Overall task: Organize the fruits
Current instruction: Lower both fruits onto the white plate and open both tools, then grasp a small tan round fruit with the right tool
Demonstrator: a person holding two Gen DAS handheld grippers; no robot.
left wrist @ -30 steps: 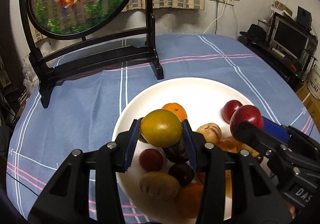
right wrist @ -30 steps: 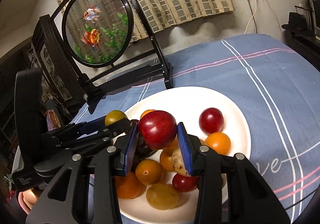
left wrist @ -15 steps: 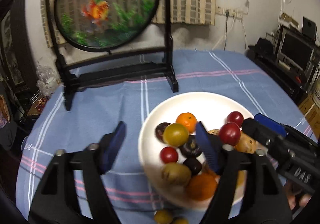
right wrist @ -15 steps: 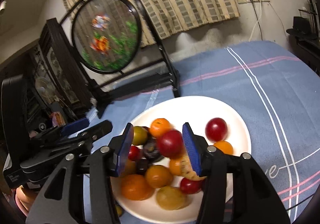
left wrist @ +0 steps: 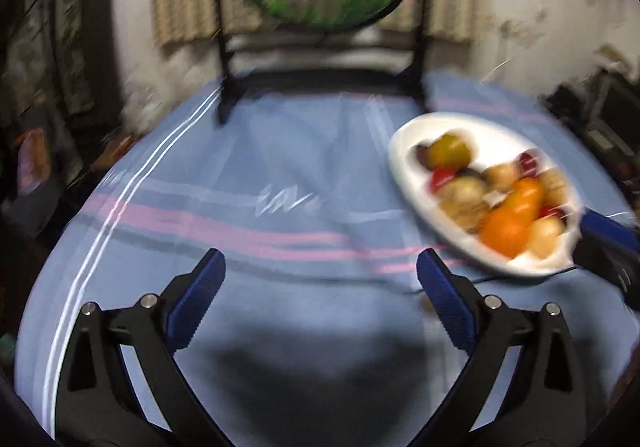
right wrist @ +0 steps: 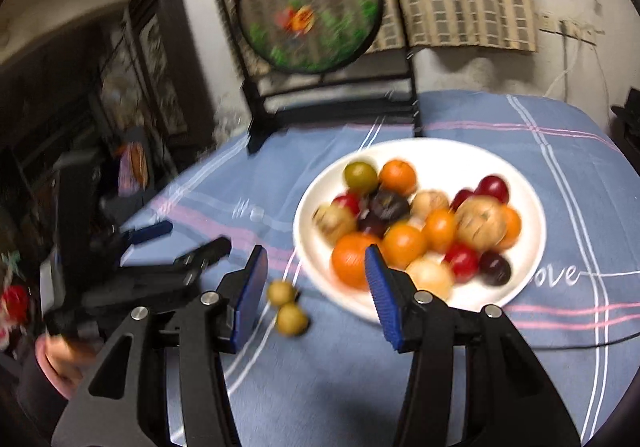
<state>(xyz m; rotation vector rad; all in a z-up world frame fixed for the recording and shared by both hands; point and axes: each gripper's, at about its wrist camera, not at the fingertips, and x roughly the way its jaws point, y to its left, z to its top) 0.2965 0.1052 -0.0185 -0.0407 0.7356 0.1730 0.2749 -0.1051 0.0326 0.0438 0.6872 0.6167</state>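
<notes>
Left wrist: left tongs (left wrist: 320, 301) empty, jaws opening wide over bare tabletop (left wrist: 280, 167); plate (left wrist: 404, 163) of fruit lies ahead-right, nearer the right tongs.
Right wrist: right tongs (right wrist: 316, 291) part-open, empty; two stray fruits (right wrist: 286, 305) just ahead between the jaws, beside the plate; unseen from left.

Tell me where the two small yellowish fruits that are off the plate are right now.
In the right wrist view, the two small yellowish fruits lie on the blue tablecloth, just left of the white plate.
</notes>
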